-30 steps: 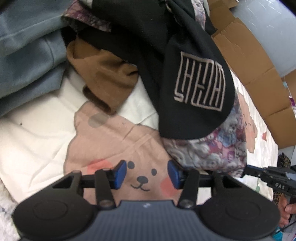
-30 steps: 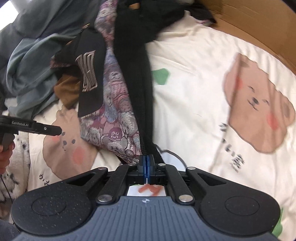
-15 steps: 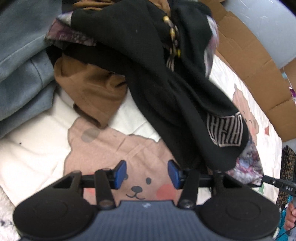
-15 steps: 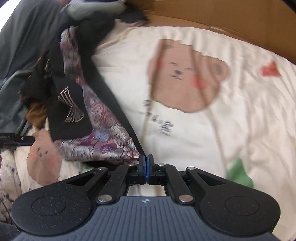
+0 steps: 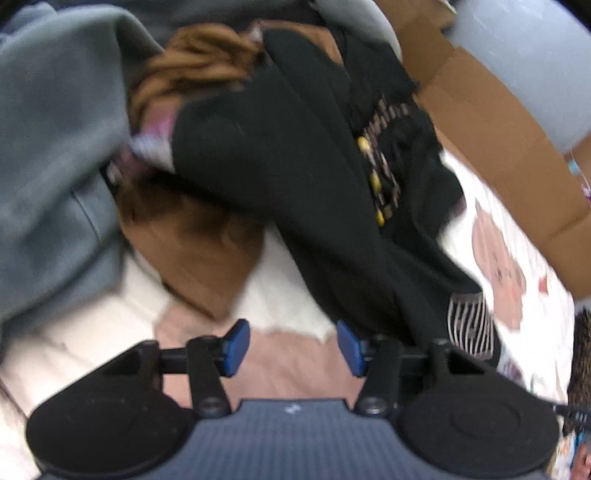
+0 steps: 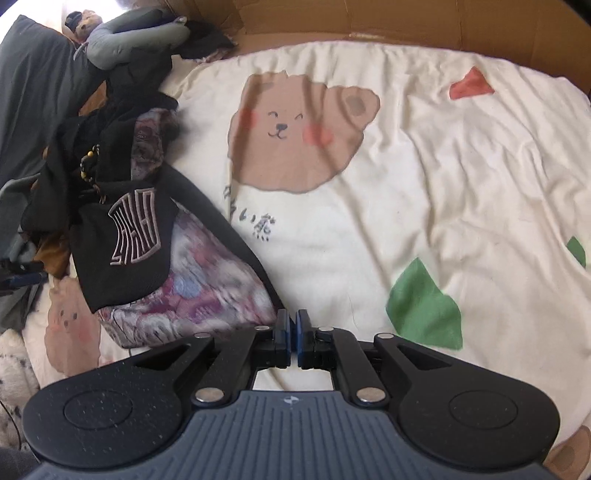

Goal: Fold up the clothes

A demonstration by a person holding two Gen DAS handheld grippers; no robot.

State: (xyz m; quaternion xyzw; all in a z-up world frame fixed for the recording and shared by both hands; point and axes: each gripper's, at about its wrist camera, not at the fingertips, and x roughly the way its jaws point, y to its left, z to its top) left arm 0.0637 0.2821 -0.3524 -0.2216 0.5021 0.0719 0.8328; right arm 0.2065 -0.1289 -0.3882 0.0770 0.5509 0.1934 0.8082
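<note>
Stock on the bear-print bedsheet (image 6: 424, 192), left to right. Grey garments (image 5: 48, 155): heaped at the far left edge, unfolded. Brown garment (image 5: 192, 243): crumpled just beside the grey heap, partly under the black one, unfolded. Black garment (image 6: 125, 229) with a pale maze-like emblem: drawn out of the pile across a patterned purple-grey garment (image 6: 207, 288), both rumpled, neither folded. Right part of the sheet: bare; no folded item or finished stack shows anywhere, so the task looks barely begun, at the stage of pulling one piece clear of the heap. Left gripper (image 5: 291, 347): jaws parting, roughly half spread, nothing between them but sheet beneath; the black garment lies just beside its right finger. Right gripper (image 6: 291, 332): jaws nearly together and starting to part, a thin gap showing sheet, no cloth seen pinched; the patterned garment's edge lies just beside it. Containers: cardboard walling (image 6: 369, 22) rims the sheet's far side; whether it forms a box, and what it holds, cannot be told.
</note>
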